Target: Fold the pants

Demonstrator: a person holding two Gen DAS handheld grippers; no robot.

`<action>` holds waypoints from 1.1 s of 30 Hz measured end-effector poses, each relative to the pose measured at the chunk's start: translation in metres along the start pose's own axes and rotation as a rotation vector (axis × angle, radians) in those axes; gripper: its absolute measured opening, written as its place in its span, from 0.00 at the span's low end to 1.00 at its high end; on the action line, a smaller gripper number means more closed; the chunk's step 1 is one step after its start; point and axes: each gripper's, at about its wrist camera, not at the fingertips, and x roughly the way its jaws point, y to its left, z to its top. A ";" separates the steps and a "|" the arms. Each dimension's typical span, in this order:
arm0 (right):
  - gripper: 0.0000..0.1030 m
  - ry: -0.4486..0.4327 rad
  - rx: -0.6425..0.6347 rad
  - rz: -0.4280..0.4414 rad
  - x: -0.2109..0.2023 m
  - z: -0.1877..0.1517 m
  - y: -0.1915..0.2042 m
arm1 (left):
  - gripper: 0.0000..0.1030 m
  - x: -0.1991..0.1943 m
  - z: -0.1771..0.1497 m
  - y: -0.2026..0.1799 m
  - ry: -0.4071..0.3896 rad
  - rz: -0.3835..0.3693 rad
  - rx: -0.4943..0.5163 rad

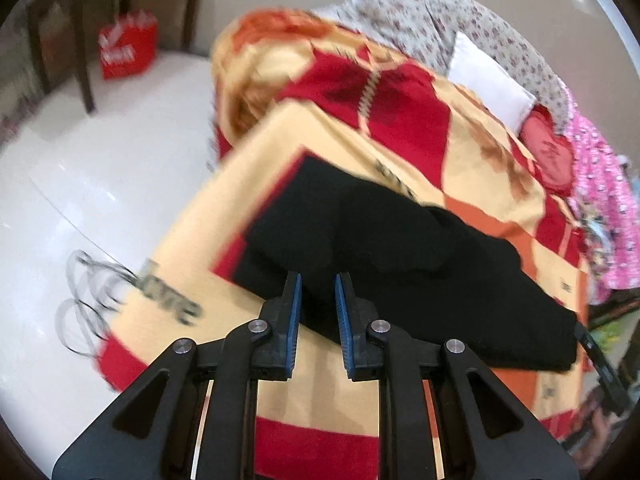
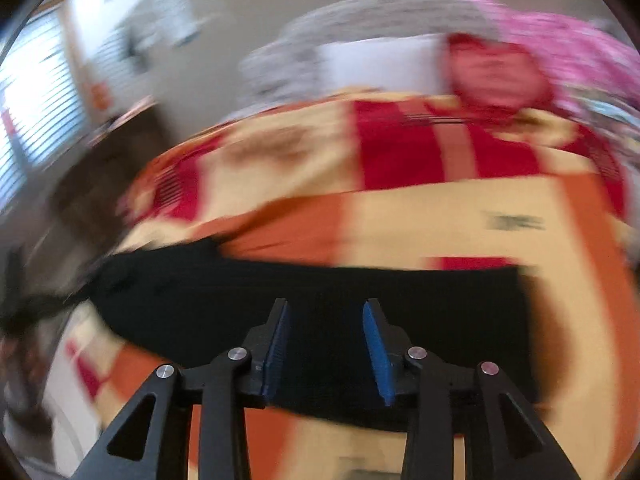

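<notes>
Black pants (image 1: pixel 400 256) lie bunched and partly folded on a red, orange and cream blanket (image 1: pixel 360 128) that covers a bed. My left gripper (image 1: pixel 318 280) is open, its blue pads (image 1: pixel 295 320) apart just above the near edge of the pants. In the right wrist view the pants (image 2: pixel 320 300) stretch as a dark band across the blanket (image 2: pixel 440 208). My right gripper (image 2: pixel 326 308) is open over them, with nothing between its pads (image 2: pixel 376 344). The right wrist view is strongly motion-blurred.
A white tiled floor (image 1: pixel 80 168) lies left of the bed, with a red bag (image 1: pixel 128 46) and a dark wooden chair (image 1: pixel 76 32) on it. A white pillow (image 1: pixel 488 80), a red heart cushion (image 1: pixel 548 152), floral cloth (image 1: pixel 440 8) and pink cloth (image 1: pixel 608 200) are piled at the bed's far end.
</notes>
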 end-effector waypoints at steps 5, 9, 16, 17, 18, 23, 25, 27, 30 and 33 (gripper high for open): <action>0.35 0.055 -0.094 0.190 0.051 0.009 0.076 | 0.16 -0.011 0.007 0.000 -0.036 -0.009 0.014; 0.35 0.078 -0.143 0.244 0.089 0.017 0.120 | 0.18 0.003 0.010 -0.009 -0.021 -0.019 0.026; 0.36 0.177 -0.201 0.233 0.124 0.001 0.138 | 0.23 0.049 0.000 -0.016 0.037 0.038 0.066; 0.36 0.196 -0.189 0.250 0.123 0.004 0.135 | 0.23 0.050 -0.001 -0.016 0.030 0.041 0.076; 0.36 0.192 -0.171 0.255 0.120 0.010 0.129 | 0.23 0.048 0.001 -0.016 0.031 0.040 0.083; 0.42 0.056 -0.096 0.129 0.106 0.051 0.088 | 0.29 0.039 0.020 -0.011 0.003 0.004 0.039; 0.43 0.078 -0.083 0.065 0.122 0.063 0.075 | 0.36 0.041 0.027 -0.012 -0.008 0.005 0.034; 0.43 0.128 -0.075 0.031 0.140 0.067 0.066 | 0.36 0.049 0.032 -0.014 -0.006 0.007 0.035; 0.41 0.149 -0.017 0.121 0.160 0.071 0.054 | 0.36 0.066 0.035 -0.014 0.026 0.028 0.034; 0.22 0.130 -0.026 0.138 0.168 0.074 0.059 | 0.41 0.070 0.034 -0.012 0.023 0.035 0.026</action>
